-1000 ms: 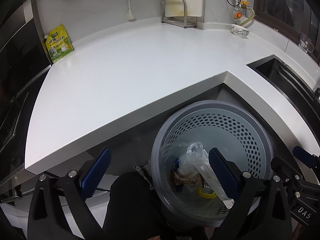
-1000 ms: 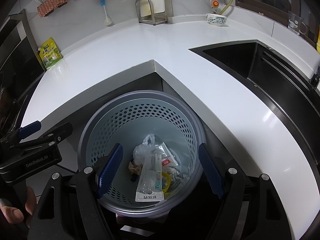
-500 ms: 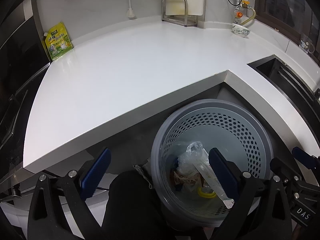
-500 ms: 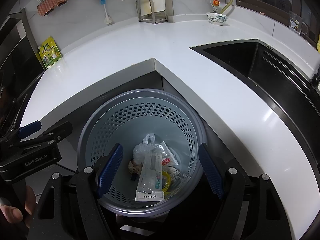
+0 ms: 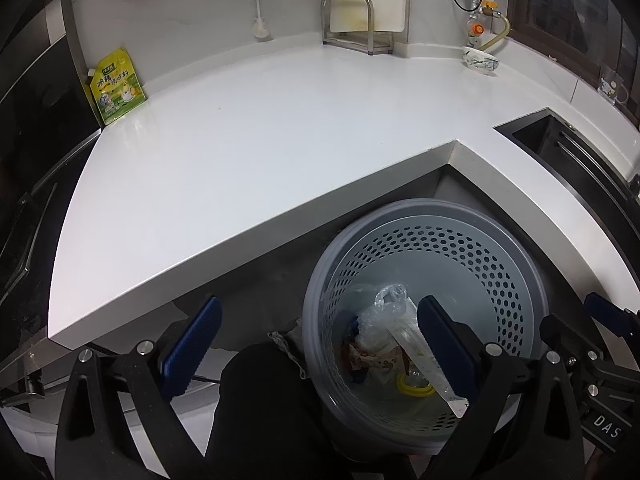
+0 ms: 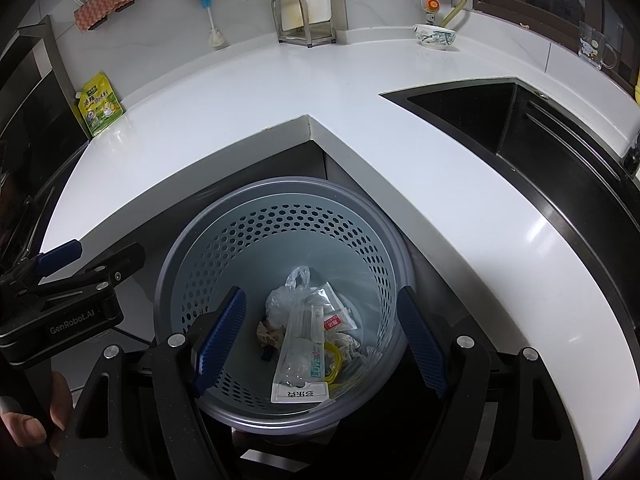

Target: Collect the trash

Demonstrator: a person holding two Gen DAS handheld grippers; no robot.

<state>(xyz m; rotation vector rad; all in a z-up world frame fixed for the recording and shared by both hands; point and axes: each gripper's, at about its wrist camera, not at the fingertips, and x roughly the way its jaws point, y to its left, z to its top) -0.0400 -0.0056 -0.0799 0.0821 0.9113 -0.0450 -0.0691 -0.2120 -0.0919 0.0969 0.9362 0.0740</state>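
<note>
A grey perforated waste basket [image 6: 280, 208] [image 5: 424, 216] stands on the floor in the inner corner of the white counter. Inside it lies trash: a crumpled clear plastic bag [image 6: 284, 296] [image 5: 384, 304], a flat clear toothbrush-style pack [image 6: 300, 356] [image 5: 420, 356], a yellow ring [image 6: 334, 360] [image 5: 412, 388] and several small wrappers. My right gripper [image 6: 322, 340] hangs above the basket, open, with nothing between its blue pads. My left gripper [image 5: 316, 344] is open too, empty, straddling the basket's left rim. Each gripper shows at the other view's edge.
A white L-shaped counter [image 5: 240, 152] wraps around the basket. A yellow-green pouch [image 5: 116, 86] leans at the back left, a metal rack [image 5: 348, 20] and a patterned bowl [image 6: 434, 36] at the back. A black sink [image 6: 520, 128] is to the right. A dark-clothed knee [image 5: 260, 392] is beside the basket.
</note>
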